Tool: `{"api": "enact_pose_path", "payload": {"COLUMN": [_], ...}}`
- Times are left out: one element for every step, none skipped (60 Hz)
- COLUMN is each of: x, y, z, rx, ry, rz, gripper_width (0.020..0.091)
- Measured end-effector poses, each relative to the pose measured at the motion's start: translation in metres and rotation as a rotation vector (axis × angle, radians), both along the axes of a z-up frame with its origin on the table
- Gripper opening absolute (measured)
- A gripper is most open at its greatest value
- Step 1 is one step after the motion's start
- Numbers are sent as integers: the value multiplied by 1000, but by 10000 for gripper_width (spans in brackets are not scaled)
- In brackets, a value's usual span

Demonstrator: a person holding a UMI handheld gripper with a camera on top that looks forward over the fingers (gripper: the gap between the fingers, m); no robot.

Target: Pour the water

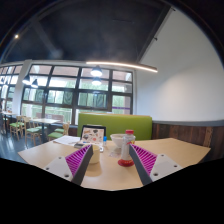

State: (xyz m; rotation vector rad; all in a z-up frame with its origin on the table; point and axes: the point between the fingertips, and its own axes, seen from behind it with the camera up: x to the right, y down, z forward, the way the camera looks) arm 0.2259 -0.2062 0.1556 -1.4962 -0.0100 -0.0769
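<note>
A clear bottle [127,150] with a red cap and a red base stands upright on the light wooden table [110,175]. It is between my fingers, close to the right finger's tip, with a gap on its left side. A white cup [118,141] stands just behind the bottle. Another pale cup [95,153] sits by the left fingertip. My gripper [110,148] is open, low over the table, with both purple pads showing and nothing pressed between them.
A printed card or box [92,134] and a small blue item [104,139] stand beyond the cups. A green bench back [115,125] runs behind the table. Tall windows and more tables with chairs [25,125] are to the left.
</note>
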Motion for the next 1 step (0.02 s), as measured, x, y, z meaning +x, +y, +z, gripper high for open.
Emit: {"api": "enact_pose_path", "payload": {"x": [-2], "y": [-4], "z": [-1], "rx": [-1], "ry": [4], "rz": [-1], "gripper_width": [829]}}
